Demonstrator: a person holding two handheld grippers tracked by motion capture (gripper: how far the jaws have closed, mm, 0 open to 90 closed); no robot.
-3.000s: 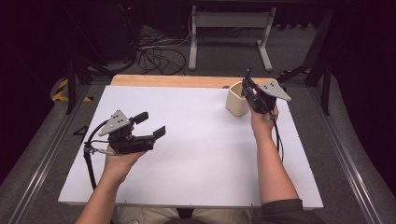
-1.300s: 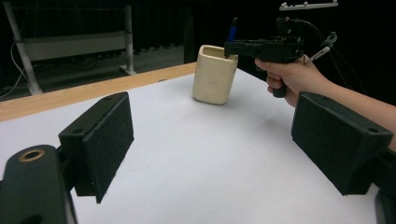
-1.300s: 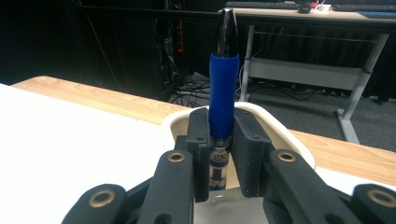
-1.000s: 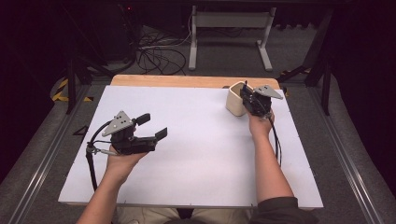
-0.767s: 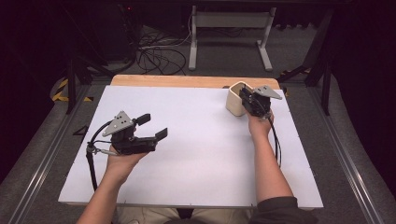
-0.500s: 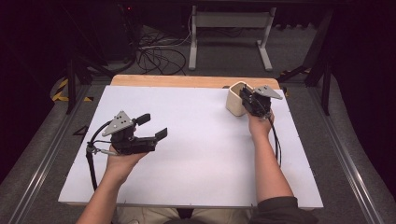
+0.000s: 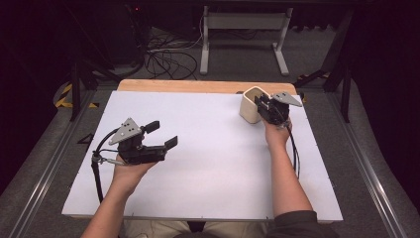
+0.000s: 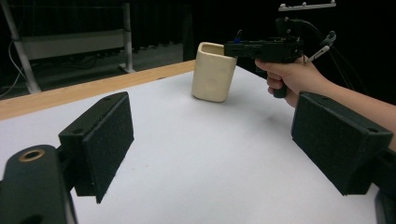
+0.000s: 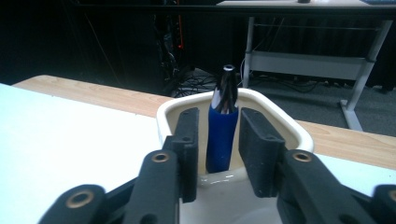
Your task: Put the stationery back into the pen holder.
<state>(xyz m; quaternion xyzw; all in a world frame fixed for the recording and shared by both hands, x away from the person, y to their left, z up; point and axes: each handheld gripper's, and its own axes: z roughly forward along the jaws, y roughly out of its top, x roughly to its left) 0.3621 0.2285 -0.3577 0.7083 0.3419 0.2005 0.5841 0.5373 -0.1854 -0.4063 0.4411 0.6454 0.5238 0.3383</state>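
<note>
A cream cup point(image 7: 249, 108) stands upright at the far right of the white table point(image 7: 218, 163). In the right gripper view a blue pen point(image 9: 222, 135) with a black-and-silver tip stands upright inside the cup point(image 9: 280, 116). My right gripper point(image 9: 218, 116) sits at the cup's rim with its jaws on either side of the pen. They are slightly open, with a thin gap showing at the left pad point(image 9: 190, 140). My left gripper point(image 7: 162, 134) hovers wide open over the left half of the table and holds nothing. The left gripper view shows the cup point(image 8: 212, 72) and the right gripper point(image 8: 233, 46) farther off.
A wooden strip point(image 7: 198, 86) runs along the table's far edge. Beyond it lie floor cables point(image 7: 168, 57) and a white desk frame point(image 7: 242, 29). Metal rails point(image 7: 44, 173) flank the table on both sides.
My right gripper has come down from above the cup to its rim, bringing the pen into the cup. The left gripper has stayed nearly still.
</note>
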